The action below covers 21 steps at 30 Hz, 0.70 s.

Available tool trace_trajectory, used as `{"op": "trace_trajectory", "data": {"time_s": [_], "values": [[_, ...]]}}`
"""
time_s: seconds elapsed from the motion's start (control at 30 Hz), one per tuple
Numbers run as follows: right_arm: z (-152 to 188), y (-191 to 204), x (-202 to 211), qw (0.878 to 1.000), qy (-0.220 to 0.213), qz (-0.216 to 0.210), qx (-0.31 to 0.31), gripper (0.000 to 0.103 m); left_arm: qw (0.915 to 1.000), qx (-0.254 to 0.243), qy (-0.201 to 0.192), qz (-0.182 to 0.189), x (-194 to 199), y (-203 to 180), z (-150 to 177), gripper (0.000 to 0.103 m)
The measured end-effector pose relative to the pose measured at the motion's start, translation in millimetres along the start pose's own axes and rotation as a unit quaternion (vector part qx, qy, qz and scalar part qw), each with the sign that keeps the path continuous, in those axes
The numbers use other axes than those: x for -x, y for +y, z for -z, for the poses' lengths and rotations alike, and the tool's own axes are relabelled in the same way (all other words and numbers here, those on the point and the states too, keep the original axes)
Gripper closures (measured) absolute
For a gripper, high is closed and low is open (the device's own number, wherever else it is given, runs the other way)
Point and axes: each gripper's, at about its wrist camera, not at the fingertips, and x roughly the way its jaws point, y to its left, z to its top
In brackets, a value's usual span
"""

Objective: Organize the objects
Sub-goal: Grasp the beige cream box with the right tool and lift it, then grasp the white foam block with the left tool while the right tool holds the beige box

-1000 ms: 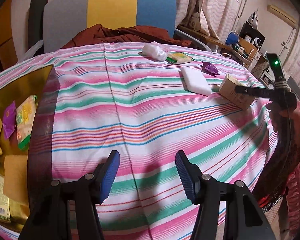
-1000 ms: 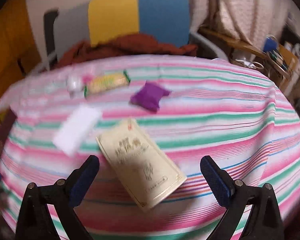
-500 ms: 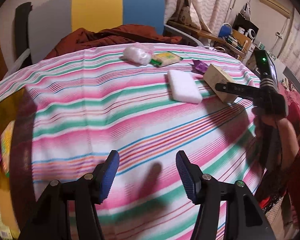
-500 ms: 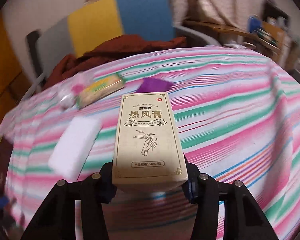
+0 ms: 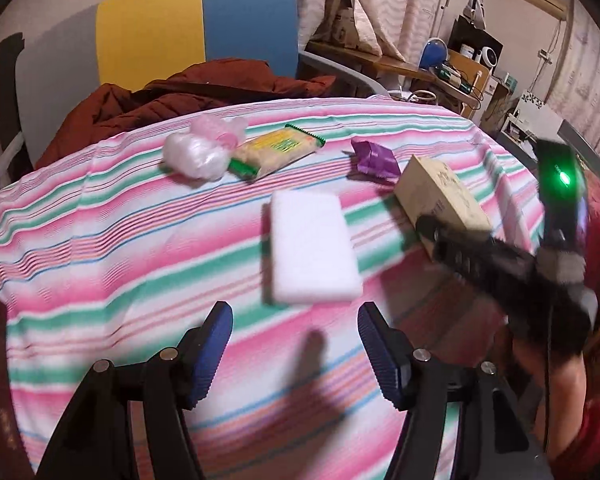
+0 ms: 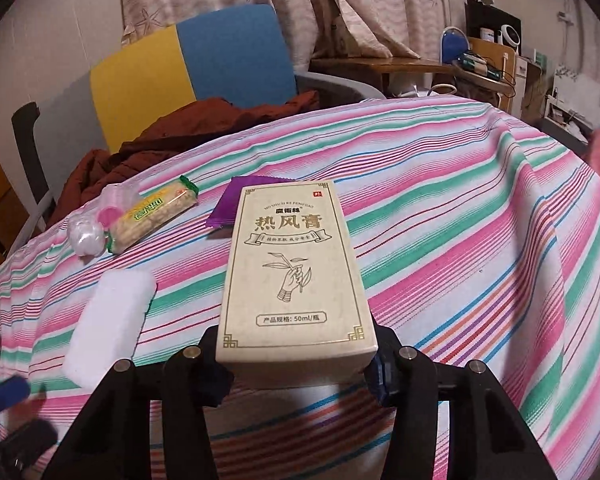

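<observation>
My right gripper [image 6: 298, 376] clamps the beige box [image 6: 296, 272], so I'd lift it level, while my left gripper [image 5: 296, 354], jaws just widening and empty, lines up squarely on the white sponge [image 5: 310, 246] beside the box

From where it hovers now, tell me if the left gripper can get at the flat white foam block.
Probably yes. The left gripper is open, and the flat white foam block lies just ahead on the striped tablecloth with nothing between.

The right gripper [image 6: 298, 364] clamps a beige box [image 6: 296, 276] at frame centre. Left of it lies a white sponge [image 6: 108, 324]; upper left, a snack pack [image 6: 154, 218]; behind it, a purple packet [image 6: 232, 204].
</observation>
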Motion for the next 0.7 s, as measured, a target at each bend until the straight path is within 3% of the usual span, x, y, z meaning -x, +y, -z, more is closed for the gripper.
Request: {"op": "trace_trajectory", "data": {"time_s": [0.27,0.43,0.57,0.7], "values": [[2,-1,-1,1.0,-0.008,0.001,-0.004,0.05,0.9996,-0.019,0.002,-0.023,-29,-11,-19,0.037],[3,-3,0,1.0,-0.014,0.001,-0.011,0.05,0.9996,-0.021,-0.004,-0.018,-44,-16,-24,0.029],[3,-6,0,1.0,-0.017,-0.002,-0.018,0.05,0.9992,-0.03,-0.013,-0.024,-49,-19,-27,0.028],[3,-8,-1,1.0,-0.018,-0.004,-0.022,0.05,0.9995,-0.015,-0.029,0.004,-43,-12,-29,0.029]]}}
